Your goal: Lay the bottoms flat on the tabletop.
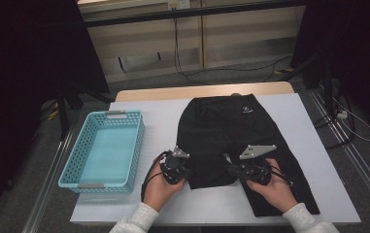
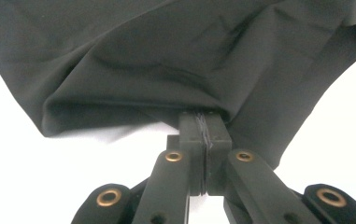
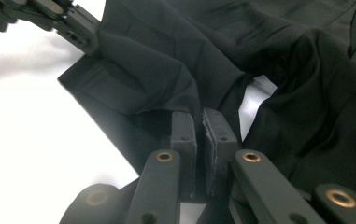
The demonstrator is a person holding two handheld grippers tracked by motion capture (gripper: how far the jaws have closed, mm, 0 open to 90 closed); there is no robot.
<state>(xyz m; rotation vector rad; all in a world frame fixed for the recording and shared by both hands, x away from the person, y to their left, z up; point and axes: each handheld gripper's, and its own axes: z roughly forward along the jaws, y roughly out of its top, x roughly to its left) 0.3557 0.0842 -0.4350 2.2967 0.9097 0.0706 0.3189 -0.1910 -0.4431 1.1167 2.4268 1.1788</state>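
Black trousers (image 1: 241,141) lie spread on the white bench (image 1: 318,145); left gripper (image 2: 205,122) and right gripper (image 3: 202,122) each pinch a hem fold. Blue basket (image 1: 83,145) sits left, grey floor beyond.

Lab: camera stands (image 1: 66,104), floor cables (image 1: 231,68)
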